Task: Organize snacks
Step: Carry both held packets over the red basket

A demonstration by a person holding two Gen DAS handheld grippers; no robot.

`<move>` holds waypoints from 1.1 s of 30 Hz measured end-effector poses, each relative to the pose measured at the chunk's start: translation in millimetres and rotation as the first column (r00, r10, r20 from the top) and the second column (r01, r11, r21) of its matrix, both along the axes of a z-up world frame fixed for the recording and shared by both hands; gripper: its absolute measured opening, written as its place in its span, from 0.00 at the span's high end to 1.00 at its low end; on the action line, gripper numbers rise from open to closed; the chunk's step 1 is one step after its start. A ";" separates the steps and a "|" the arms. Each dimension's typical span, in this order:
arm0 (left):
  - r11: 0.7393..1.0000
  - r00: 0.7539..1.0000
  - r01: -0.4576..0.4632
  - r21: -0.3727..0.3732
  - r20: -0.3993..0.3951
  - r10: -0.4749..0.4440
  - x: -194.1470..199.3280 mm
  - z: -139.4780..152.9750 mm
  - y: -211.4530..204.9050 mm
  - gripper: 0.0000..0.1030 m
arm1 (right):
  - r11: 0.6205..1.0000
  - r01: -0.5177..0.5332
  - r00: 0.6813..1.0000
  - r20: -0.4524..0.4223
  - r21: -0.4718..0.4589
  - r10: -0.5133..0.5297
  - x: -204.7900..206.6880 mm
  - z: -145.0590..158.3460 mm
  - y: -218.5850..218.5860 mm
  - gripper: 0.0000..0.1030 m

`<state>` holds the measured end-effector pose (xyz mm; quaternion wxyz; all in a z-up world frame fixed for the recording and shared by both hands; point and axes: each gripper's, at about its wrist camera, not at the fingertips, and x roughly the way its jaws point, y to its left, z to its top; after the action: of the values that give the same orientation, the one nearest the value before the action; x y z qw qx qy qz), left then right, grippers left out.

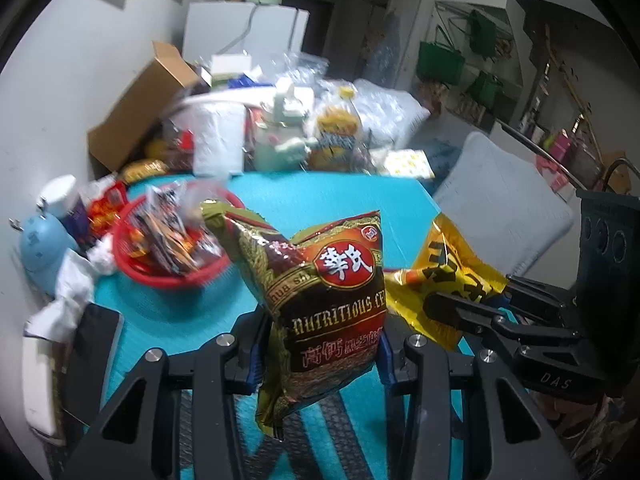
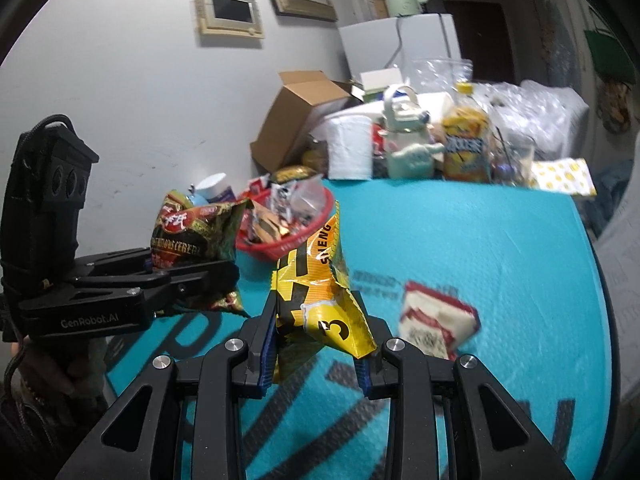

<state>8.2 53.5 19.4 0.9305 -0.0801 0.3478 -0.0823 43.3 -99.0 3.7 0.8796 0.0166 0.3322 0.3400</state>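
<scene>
Above the teal worktop [image 2: 500, 248], the red basket [image 1: 160, 276] of packets sits ahead and to the left of the left tool [image 1: 320, 364], which is clenched on a dark cereal bag [image 1: 324, 300] standing upright between its pads. Just to its right, the right tool [image 2: 316, 364] grips a crumpled yellow snack bag [image 2: 320, 300] (lettering partly legible). Further right of that tool, a red-and-white packet [image 2: 436, 328] lies flat on the worktop.
</scene>
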 end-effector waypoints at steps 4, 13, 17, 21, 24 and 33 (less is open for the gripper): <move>0.999 0.999 -0.032 0.011 0.036 0.032 1.0 12.4 11.0 0.59 | 0.999 -0.032 0.999 0.019 0.005 0.032 7.5 8.9 11.1 0.70; 0.995 0.991 -0.090 0.036 0.102 0.086 8.1 30.8 35.1 0.59 | 0.996 -0.086 0.993 0.086 -0.011 0.086 24.4 31.6 38.5 0.70; 0.993 0.987 -0.107 0.039 0.121 0.102 15.1 36.2 48.1 0.59 | 0.995 -0.101 0.989 0.108 -0.021 0.103 34.8 38.5 52.3 0.70; 0.991 0.984 -0.124 0.050 0.134 0.116 27.0 37.8 62.6 0.59 | 0.994 -0.102 0.987 0.119 -0.030 0.105 46.8 40.8 65.2 0.70; 0.990 0.982 -0.132 0.058 0.140 0.123 35.8 36.5 71.3 0.59 | 0.995 -0.093 0.987 0.131 -0.042 0.098 55.7 41.1 74.2 0.70; 0.988 0.983 -0.148 0.050 0.119 0.141 77.2 23.1 101.4 0.59 | 0.995 -0.067 0.988 0.132 -0.075 0.076 94.9 35.0 102.9 0.70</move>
<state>85.4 154.9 42.5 0.9545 -0.0728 0.2889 -0.0086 138.2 3.9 38.6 0.8874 -0.0495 0.2841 0.3597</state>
